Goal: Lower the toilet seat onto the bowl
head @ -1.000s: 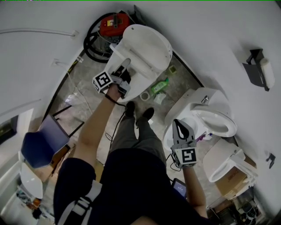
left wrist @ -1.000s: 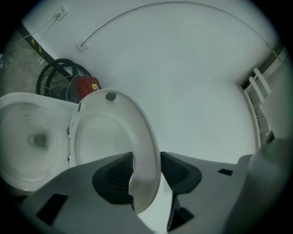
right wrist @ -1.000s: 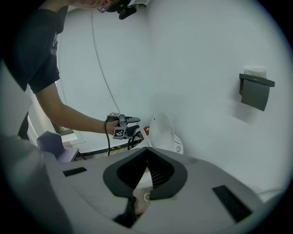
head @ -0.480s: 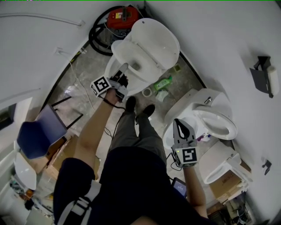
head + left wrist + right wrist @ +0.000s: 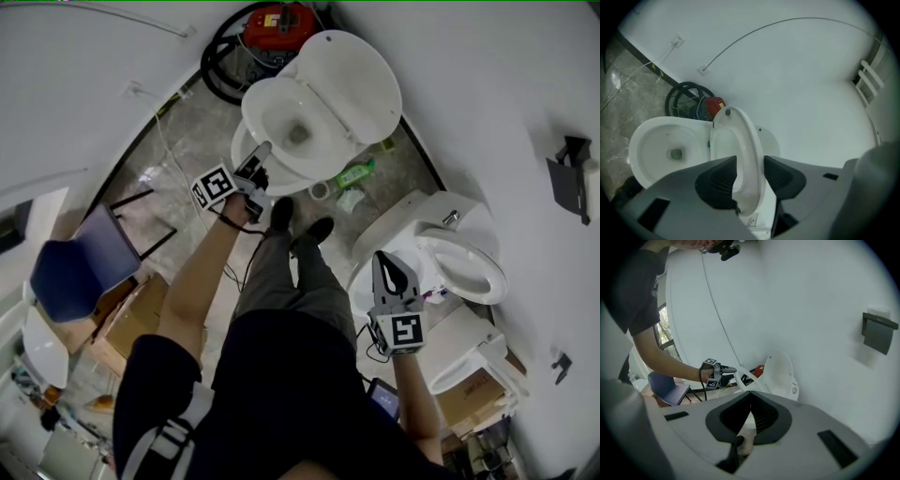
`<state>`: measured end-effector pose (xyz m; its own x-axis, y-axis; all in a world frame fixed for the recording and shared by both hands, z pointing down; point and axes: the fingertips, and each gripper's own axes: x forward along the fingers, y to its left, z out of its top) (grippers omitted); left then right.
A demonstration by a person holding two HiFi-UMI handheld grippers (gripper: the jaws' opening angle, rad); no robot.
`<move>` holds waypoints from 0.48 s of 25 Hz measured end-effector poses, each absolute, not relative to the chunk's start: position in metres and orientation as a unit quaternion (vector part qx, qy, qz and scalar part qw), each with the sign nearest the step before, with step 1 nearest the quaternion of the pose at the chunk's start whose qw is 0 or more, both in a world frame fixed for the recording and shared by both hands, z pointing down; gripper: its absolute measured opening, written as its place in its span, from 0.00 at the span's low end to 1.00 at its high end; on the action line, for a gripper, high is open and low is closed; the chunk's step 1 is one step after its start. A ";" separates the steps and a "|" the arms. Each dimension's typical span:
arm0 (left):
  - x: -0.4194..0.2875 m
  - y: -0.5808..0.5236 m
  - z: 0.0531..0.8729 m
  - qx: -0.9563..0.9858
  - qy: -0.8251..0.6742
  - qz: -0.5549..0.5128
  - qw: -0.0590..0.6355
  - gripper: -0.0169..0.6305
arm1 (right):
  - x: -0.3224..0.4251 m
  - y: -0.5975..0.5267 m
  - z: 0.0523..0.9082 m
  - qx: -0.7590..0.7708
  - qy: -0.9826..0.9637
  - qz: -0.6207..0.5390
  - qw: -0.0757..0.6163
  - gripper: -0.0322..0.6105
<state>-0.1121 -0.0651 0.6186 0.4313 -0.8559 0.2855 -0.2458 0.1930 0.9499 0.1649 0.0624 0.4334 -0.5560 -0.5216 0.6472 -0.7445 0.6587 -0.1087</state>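
A white toilet stands against the curved wall, its lid (image 5: 361, 84) upright. Its seat (image 5: 272, 108) is tilted partway down over the bowl (image 5: 298, 134). My left gripper (image 5: 261, 157) is shut on the seat's front rim. In the left gripper view the rim (image 5: 747, 140) runs edge-on between the two dark pads (image 5: 717, 183), with the bowl (image 5: 651, 145) to the left and the lid (image 5: 771, 140) behind. My right gripper (image 5: 384, 264) hangs shut and empty over a second toilet; its tips (image 5: 750, 393) meet. From there I see the left gripper (image 5: 726, 370) on the seat (image 5: 745, 379).
A red machine with a black hose (image 5: 277, 23) sits behind the toilet. A green bottle (image 5: 352, 175) and a tape roll (image 5: 322, 191) lie on the floor beside it. A second toilet (image 5: 459, 258), a blue chair (image 5: 70, 272), cardboard boxes and a wall holder (image 5: 572, 173) surround me.
My left gripper has drawn back toward me and down with the seat, which now leans further from the lid over the bowl. The right gripper has barely shifted.
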 end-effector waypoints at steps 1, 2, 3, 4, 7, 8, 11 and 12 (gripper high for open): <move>-0.116 -0.059 0.623 0.580 -0.479 -0.240 0.613 0.33 | 0.164 0.064 0.435 0.366 -0.862 0.188 0.297 0.08; -0.120 -0.053 0.627 0.576 -0.487 -0.231 0.615 0.33 | 0.162 0.065 0.436 0.364 -0.862 0.188 0.299 0.08; -0.124 -0.048 0.631 0.573 -0.492 -0.225 0.615 0.33 | 0.161 0.066 0.438 0.361 -0.862 0.187 0.302 0.08; -0.127 -0.044 0.635 0.572 -0.497 -0.221 0.615 0.33 | 0.160 0.067 0.440 0.359 -0.862 0.185 0.305 0.08; -0.136 -0.031 0.645 0.565 -0.510 -0.203 0.616 0.33 | 0.153 0.066 0.444 0.356 -0.866 0.177 0.304 0.08; -0.139 -0.027 0.649 0.563 -0.514 -0.198 0.617 0.32 | 0.150 0.064 0.446 0.356 -0.867 0.174 0.302 0.08; -0.146 -0.016 0.661 0.558 -0.521 -0.184 0.619 0.32 | 0.141 0.058 0.452 0.352 -0.873 0.163 0.294 0.08; -0.148 -0.012 0.665 0.556 -0.524 -0.179 0.620 0.32 | 0.137 0.056 0.453 0.350 -0.876 0.159 0.292 0.08</move>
